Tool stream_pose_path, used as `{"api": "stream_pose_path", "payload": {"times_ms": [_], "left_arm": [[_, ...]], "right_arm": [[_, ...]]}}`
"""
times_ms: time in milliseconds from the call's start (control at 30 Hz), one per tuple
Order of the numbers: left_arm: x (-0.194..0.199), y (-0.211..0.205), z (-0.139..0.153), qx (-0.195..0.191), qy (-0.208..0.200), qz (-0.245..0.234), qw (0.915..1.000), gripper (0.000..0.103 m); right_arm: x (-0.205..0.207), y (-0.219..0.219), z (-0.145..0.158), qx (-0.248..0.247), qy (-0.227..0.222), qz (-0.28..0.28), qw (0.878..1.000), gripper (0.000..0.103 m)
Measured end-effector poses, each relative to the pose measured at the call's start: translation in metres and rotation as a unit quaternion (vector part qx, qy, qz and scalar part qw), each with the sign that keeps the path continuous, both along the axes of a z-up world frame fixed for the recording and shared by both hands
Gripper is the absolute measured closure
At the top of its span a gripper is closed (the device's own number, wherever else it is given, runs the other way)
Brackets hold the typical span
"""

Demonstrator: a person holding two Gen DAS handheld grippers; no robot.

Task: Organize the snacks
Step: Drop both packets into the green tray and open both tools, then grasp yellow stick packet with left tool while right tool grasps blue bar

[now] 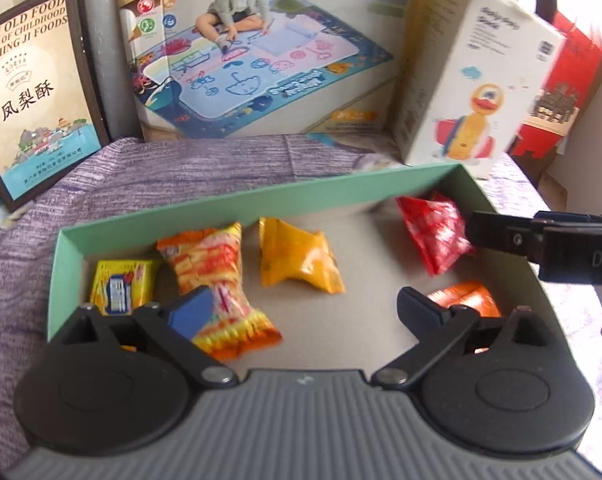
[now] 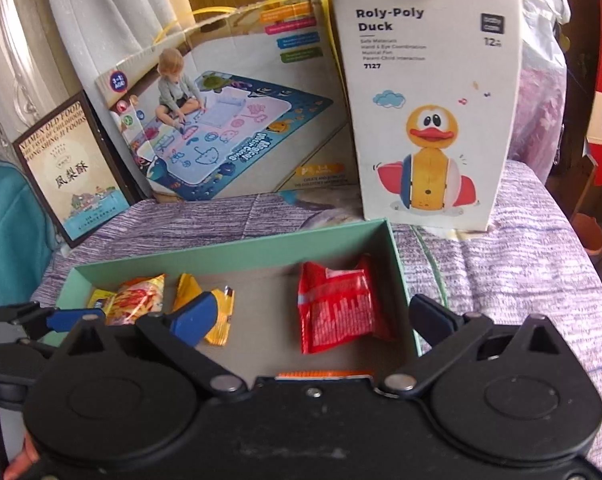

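Purple striped cloth (image 2: 521, 264) covers the surface, with toy boxes propped behind a shallow green tray (image 1: 205, 204) in which the snacks are gathered. Five packets are seen from the left wrist: a yellow packet (image 1: 119, 290), a striped orange packet (image 1: 217, 280), a golden packet (image 1: 297, 258), a red packet (image 1: 433, 232) and an orange packet (image 1: 467, 300). The left gripper (image 1: 305, 312) is held over the tray with its jaws spread wide and nothing between them; the right gripper (image 2: 313, 316) is likewise agape and empty, the red packet lying ahead between its fingers. A clean pick would probably be made by closing across the packet's crimped middle. Only the right wrist view shows the Roly-Poly Duck box (image 2: 429, 100) face-on; there, the orange packet is nearly hidden.
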State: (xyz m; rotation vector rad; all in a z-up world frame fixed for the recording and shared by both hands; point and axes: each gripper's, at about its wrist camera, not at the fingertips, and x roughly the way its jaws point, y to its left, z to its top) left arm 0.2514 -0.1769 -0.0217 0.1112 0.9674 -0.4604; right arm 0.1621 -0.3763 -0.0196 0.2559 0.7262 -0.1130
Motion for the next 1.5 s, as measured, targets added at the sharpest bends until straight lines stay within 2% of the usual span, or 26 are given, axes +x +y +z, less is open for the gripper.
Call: {"api": "stream_pose_path", "payload": {"times_ms": [400, 567, 667, 800, 967, 1067, 1167, 1233, 1267, 1300, 1333, 1500], "left_arm": [[-0.089, 0.018, 0.025, -0.001, 0.003, -0.020, 0.9998, 0.000], [-0.126, 0.025, 0.020, -0.010, 0.030, -0.019, 0.9993, 0.000], [-0.144, 0.016, 0.012, -0.009, 0.048, -0.032, 0.9983, 0.000], [-0.165, -0.007, -0.001, 0.010, 0.061, -0.055, 0.9966, 0.000], [-0.185, -0.039, -0.015, 0.030, 0.065, -0.077, 0.9945, 0.004], [-0.191, -0.056, -0.025, 0.042, 0.077, -0.085, 0.9925, 0.015], [-0.195, -0.069, -0.034, 0.052, 0.080, -0.096, 0.9908, 0.032], [-0.200, -0.076, -0.039, 0.059, 0.080, -0.108, 0.9891, 0.057], [-0.202, -0.078, -0.042, 0.062, 0.080, -0.116, 0.9881, 0.065], [-0.203, -0.079, -0.045, 0.066, 0.077, -0.123, 0.9873, 0.076], [-0.205, -0.080, -0.047, 0.071, 0.073, -0.127, 0.9867, 0.080], [-0.202, -0.063, -0.049, 0.060, 0.074, -0.126, 0.9875, 0.080]], "right_arm": [[-0.096, 0.001, 0.013, 0.057, -0.004, 0.000, 0.998, 0.000], [-0.134, -0.002, 0.004, 0.069, 0.003, -0.007, 0.998, 0.000], [-0.155, -0.007, -0.003, 0.075, 0.008, -0.017, 0.997, 0.000], [-0.180, -0.017, -0.013, 0.085, 0.015, -0.031, 0.996, 0.000], [-0.200, -0.032, -0.028, 0.101, 0.015, -0.044, 0.994, 0.000], [-0.207, -0.042, -0.037, 0.114, 0.016, -0.052, 0.992, 0.000], [-0.217, -0.051, -0.047, 0.129, 0.020, -0.063, 0.989, 0.000], [-0.219, -0.054, -0.053, 0.133, 0.022, -0.067, 0.989, 0.000], [-0.220, -0.054, -0.056, 0.132, 0.023, -0.066, 0.989, 0.001], [-0.221, -0.053, -0.058, 0.128, 0.023, -0.066, 0.989, 0.007], [-0.219, -0.051, -0.060, 0.121, 0.022, -0.065, 0.990, 0.009], [-0.205, -0.035, -0.067, 0.097, 0.029, -0.042, 0.994, 0.023]]}}
